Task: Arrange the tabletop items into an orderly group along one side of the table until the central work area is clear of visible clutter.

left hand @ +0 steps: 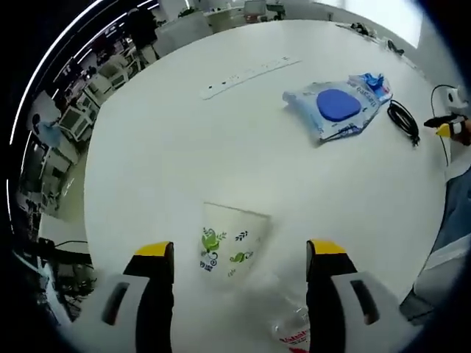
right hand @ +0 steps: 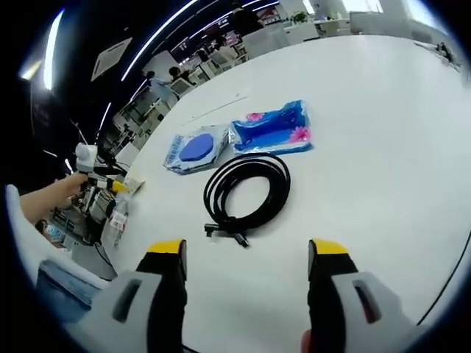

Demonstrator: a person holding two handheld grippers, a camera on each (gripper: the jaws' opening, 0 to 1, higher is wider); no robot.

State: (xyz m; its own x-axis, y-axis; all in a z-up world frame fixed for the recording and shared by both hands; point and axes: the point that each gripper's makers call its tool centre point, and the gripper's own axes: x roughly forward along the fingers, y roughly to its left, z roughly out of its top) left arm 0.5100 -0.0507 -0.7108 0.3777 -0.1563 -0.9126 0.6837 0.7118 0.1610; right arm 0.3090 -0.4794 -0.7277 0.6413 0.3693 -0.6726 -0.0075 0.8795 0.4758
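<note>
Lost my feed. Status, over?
Both grippers open, empty. Left gripper over paper cup. Right gripper facing coiled black cable. Wipes pack beyond, unsorted.

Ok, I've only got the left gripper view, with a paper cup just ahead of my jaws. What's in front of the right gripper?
Observer: A coiled black cable lies on the table just ahead of the right gripper, whose jaws stand open with nothing between them.
Operator: Anything past the cable?
Observer: Two packets side by side, a wipes pack with a round blue lid and a blue pouch with pink print.
Operator: Does the pouch touch the cable?
Observer: Its near edge sits right at the coil, but I can't tell whether they touch.
</note>
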